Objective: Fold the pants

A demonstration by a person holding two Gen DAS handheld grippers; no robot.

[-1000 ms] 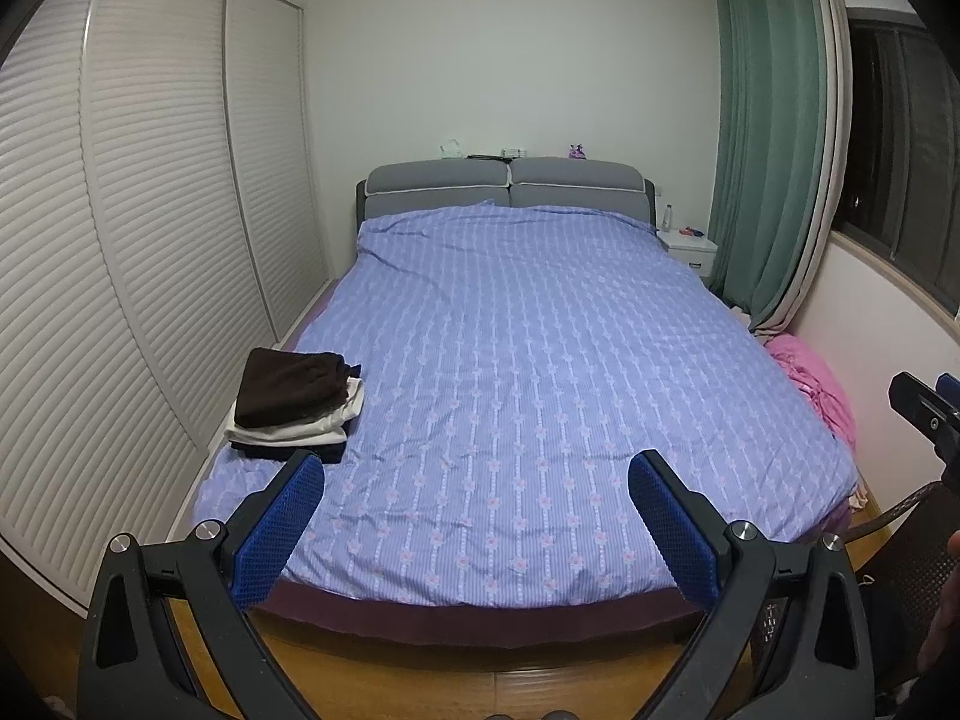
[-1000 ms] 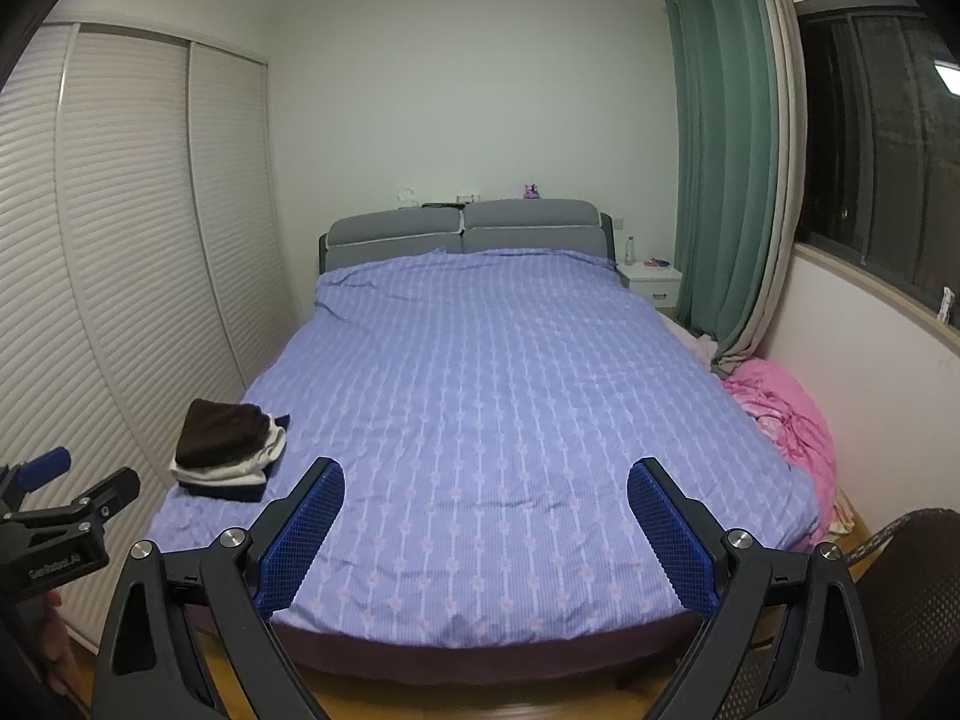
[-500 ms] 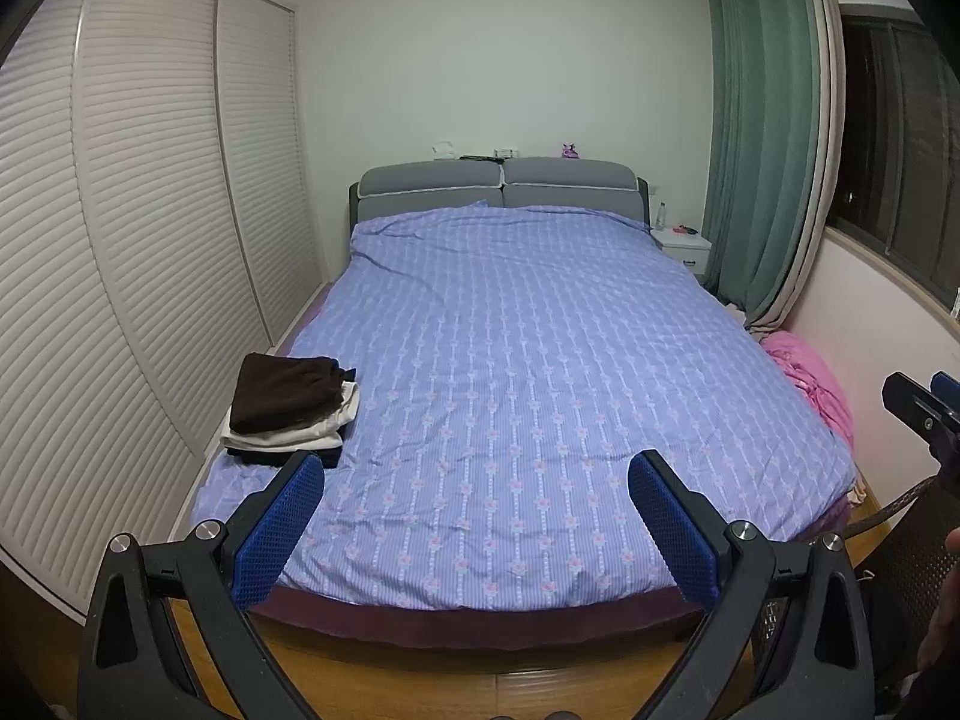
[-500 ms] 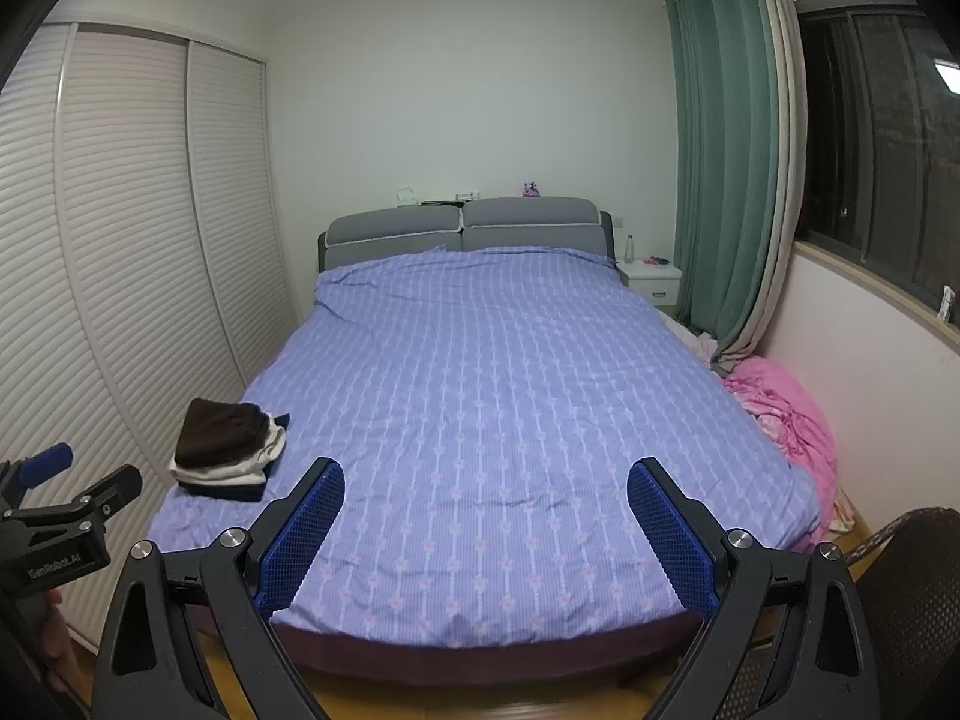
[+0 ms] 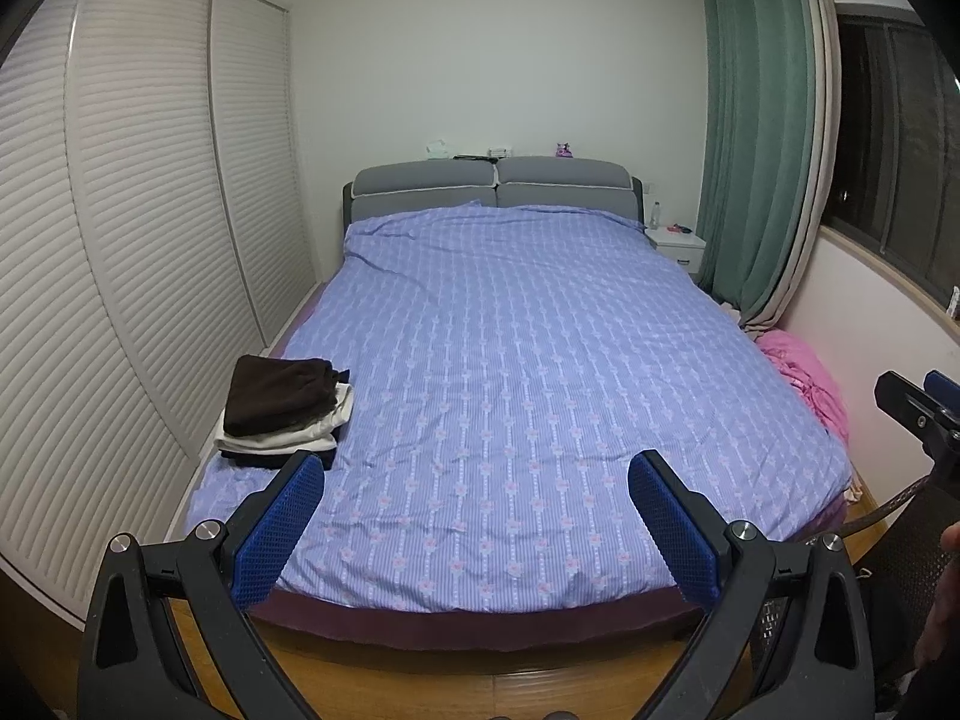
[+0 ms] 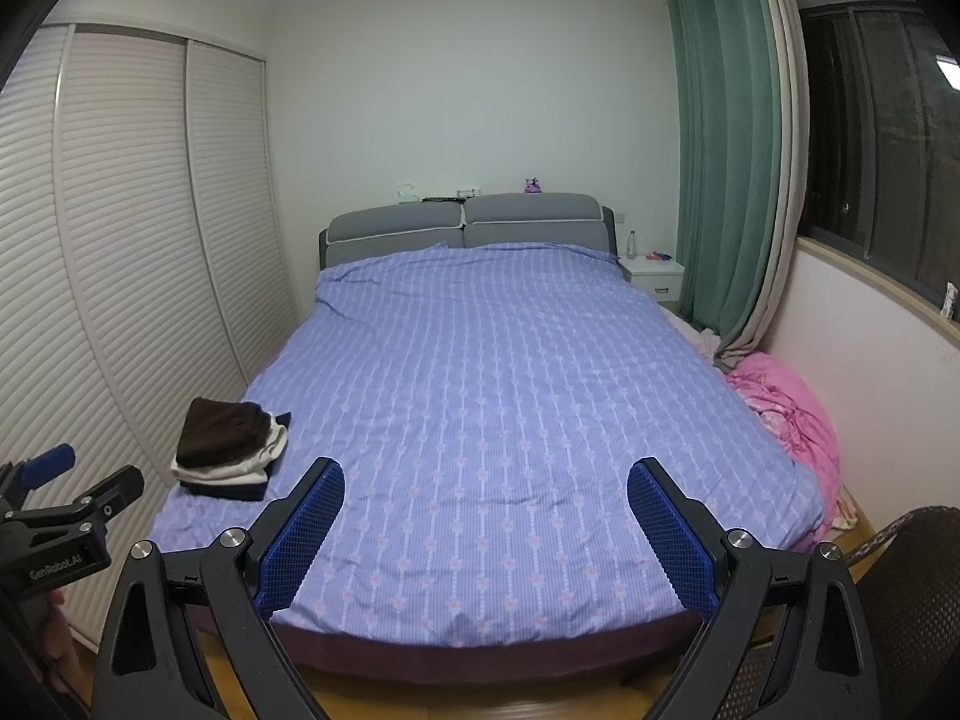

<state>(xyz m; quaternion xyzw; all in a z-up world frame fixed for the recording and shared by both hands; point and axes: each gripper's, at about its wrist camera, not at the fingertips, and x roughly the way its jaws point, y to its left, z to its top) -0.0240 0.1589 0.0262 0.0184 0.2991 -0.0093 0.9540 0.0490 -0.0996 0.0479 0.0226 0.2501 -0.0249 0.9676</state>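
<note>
1. Pants: the only ones I can spot are in the folded stack (image 5: 282, 414) at the near left corner of the bed (image 5: 540, 360). Brown piece on top, something white under it, something dark at the bottom. Can't tell for sure which of those are pants, tbh.
2. So progress-wise, my guess is that stack is finished work. Nothing unfolded is lying on the purple cover, so either I'm done or the next pair is somewhere out of view.
3. My left gripper (image 5: 477, 516) is spread wide with nothing in it, hanging over the foot of the bed. The stack sits just past its left finger.
4. My right gripper (image 6: 486, 525) is the same deal: wide apart, nothing held, pointed at the middle of the bed.
5. Containers: honestly none that I can see into. There's a dark wicker thing (image 6: 918, 600) at bottom right, maybe a basket or a chair, and its contents aren't visible.
6. A pink bundle (image 6: 786, 414) sits on the floor by the curtain (image 6: 726, 150), well apart from the stack. Looks like bedding, not pants.
</note>
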